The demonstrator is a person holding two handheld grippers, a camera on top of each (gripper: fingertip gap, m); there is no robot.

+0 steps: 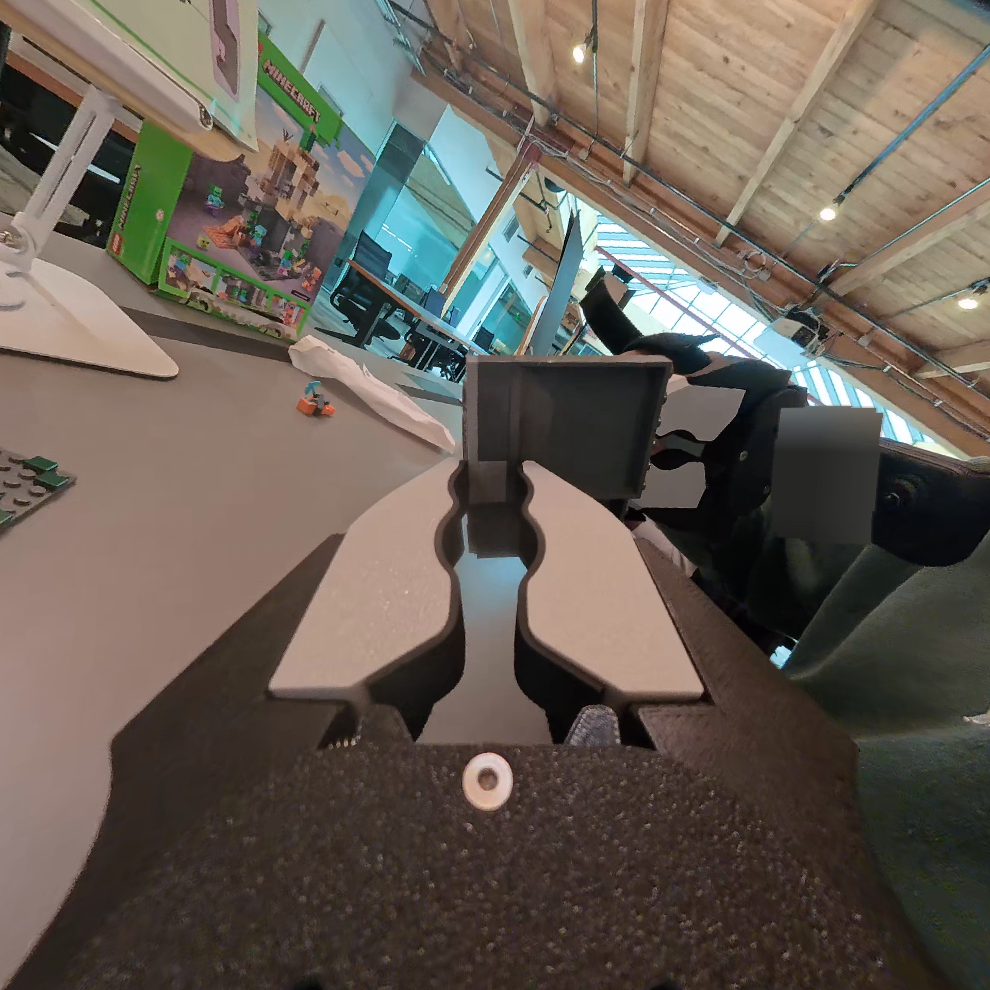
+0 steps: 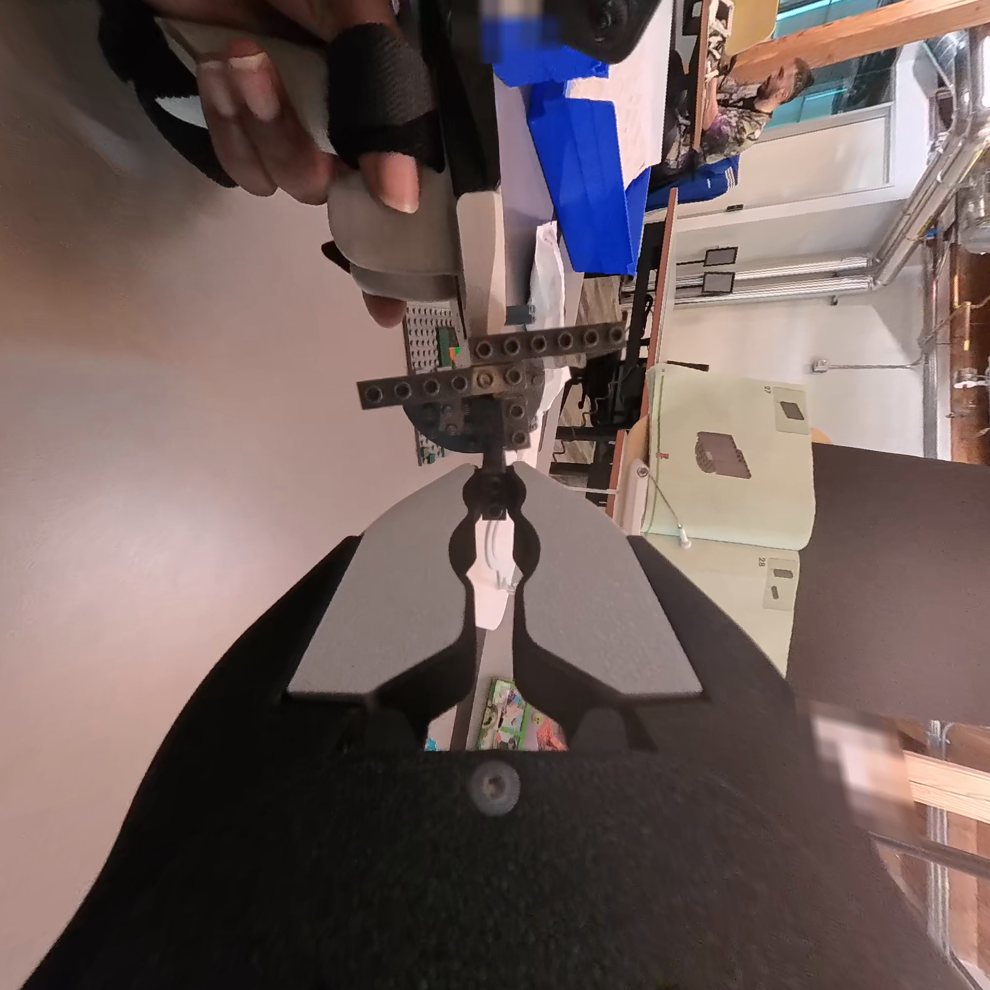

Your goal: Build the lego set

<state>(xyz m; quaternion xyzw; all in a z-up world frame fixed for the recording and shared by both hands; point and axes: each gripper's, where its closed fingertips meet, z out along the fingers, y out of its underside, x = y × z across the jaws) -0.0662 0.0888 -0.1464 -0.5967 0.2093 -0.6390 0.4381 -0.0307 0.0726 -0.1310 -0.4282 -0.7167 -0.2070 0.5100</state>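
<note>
I see a dark grey LEGO assembly at the centre of the right wrist view: two long studded beams, offset like steps, sit on a round dark plate with a small black stem below. My right gripper has its fingertips closed on that stem, so the build stands just beyond them. The left gripper's pale fingers come down from the upper centre and touch the upper beam, with a person's hand on the handle at upper left. Behind the beams lies a grey studded baseplate with green bits.

In the left wrist view, my left gripper is nearly closed on a narrow edge of a grey boxy piece standing upright just past the tips. At upper left stands the green set box, with a small orange and blue figure on the grey table and an instruction booklet at centre right of the right view.
</note>
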